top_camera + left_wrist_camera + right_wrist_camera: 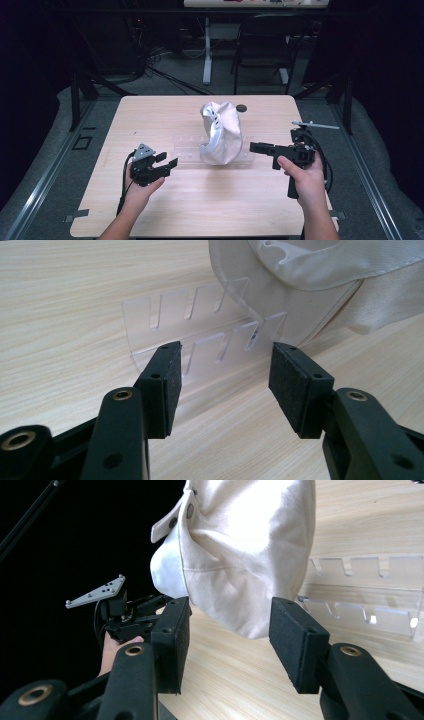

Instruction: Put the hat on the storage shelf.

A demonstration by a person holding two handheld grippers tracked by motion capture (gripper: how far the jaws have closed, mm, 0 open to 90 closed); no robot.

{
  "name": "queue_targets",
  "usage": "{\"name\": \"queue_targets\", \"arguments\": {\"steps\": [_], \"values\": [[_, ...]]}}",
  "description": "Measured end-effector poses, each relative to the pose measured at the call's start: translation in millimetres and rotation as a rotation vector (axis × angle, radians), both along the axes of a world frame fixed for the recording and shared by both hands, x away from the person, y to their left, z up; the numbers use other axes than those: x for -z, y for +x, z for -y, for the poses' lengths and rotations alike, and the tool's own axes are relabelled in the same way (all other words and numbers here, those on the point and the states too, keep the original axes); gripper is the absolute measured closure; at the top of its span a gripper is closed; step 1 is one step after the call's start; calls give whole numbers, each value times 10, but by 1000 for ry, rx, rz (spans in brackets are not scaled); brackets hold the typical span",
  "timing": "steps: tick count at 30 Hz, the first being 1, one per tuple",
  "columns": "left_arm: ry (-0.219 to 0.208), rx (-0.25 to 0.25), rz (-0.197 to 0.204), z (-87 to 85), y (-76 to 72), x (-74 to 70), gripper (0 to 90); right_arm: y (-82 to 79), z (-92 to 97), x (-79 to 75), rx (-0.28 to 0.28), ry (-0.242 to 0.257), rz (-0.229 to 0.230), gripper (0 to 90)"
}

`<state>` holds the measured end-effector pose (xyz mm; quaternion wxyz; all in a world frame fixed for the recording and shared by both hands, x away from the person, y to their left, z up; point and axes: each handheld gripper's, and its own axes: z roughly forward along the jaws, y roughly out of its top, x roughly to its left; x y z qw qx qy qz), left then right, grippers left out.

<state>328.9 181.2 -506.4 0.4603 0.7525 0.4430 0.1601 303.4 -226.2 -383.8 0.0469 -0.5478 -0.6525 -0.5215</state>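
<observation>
Both grippers, left gripper (167, 163) and right gripper (256, 147), are held open and empty; the white cap (220, 132) at frame centre, on the clear rack (200, 335), is not yet grasped.

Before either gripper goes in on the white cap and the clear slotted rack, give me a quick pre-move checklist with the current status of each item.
1. Left gripper open, nothing between the jaws: ok.
2. Right gripper open, nothing gripped: ok.
3. White cap sits on the clear rack: ok.
4. Right gripper aimed at the cap, apart from it: ok.
5. Rack flat on the table: ok.
6. Cap steady on the rack: cannot tell.
</observation>
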Motion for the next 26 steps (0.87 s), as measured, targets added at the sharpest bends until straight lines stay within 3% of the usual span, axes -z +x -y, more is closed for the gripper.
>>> {"name": "queue_targets", "arguments": {"steps": [8,10,18,23,26], "values": [[11,11,-3,23,-9,14,477,-135,82,89,40,-4,27,501],[14,10,0,30,-9,19,476,-141,94,112,47,-24,23,499],[26,21,7,84,-36,29,450,-206,134,203,61,8,12,488],[58,56,31,202,-83,57,432,-202,95,286,64,-12,10,486],[57,71,34,251,-98,62,433,-184,79,340,50,-23,-7,486]]}}
